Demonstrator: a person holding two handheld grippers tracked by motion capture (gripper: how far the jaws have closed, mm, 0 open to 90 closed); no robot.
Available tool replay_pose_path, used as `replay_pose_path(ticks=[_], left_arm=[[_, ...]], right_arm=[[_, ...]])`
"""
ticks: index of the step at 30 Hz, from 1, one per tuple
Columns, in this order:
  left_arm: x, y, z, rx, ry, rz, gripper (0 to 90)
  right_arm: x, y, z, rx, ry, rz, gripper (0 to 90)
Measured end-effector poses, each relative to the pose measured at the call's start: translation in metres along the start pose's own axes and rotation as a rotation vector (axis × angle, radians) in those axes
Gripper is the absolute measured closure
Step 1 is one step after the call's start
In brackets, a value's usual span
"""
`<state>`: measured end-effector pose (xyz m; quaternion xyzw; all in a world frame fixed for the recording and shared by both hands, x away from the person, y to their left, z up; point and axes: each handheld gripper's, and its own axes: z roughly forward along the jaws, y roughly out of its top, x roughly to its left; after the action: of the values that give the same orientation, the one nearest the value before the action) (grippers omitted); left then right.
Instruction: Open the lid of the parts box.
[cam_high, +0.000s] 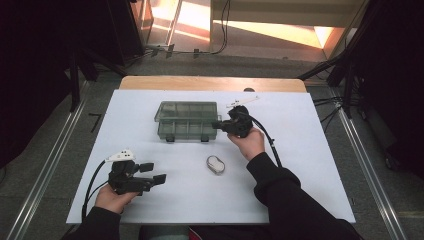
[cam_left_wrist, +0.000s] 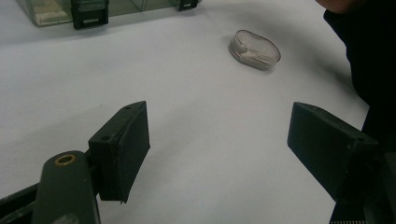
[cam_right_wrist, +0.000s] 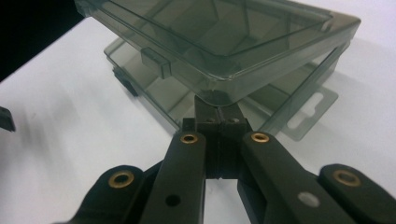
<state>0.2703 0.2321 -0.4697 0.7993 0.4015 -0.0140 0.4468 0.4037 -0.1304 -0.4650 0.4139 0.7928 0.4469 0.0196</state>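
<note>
**2 grippers, 1 lid on the way up**

2 tools are at work around the smoky compartment box (cam_high: 187, 120), which sits near the far middle of the white table (cam_high: 300, 165). At the box's right end, the right gripper (cam_high: 220, 125) has its jaws pressed together, and in the right gripper view they appear to pinch the corner of the clear lid (cam_right_wrist: 219, 42). The lid stands tilted above the tray, likely so the compartments can be reached. Whether the pads truly clamp the lid edge or merely push under it is hard to tell, since the tips are tucked beneath the plastic.

Nearer than the box and to its left, the left gripper (cam_high: 152, 172) hovers with jaws wide and nothing between them, probably waiting. A small oval clear case (cam_high: 216, 164) lies in front of the box; its pale contents are too blurred to name.
</note>
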Motion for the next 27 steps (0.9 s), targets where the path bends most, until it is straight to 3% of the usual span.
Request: replay_pose_path(ticks=[18,27], left_arm=[[0.001,0.001,-0.001,-0.005,0.027,0.000,21.2],[0.004,0.007,0.001,-0.002,0.044,0.000,21.2]], right_arm=[[-0.004,0.023,-0.003,-0.055,-0.011,0.015,87.4],[-0.004,0.027,-0.002,-0.048,-0.027,0.011,87.4]])
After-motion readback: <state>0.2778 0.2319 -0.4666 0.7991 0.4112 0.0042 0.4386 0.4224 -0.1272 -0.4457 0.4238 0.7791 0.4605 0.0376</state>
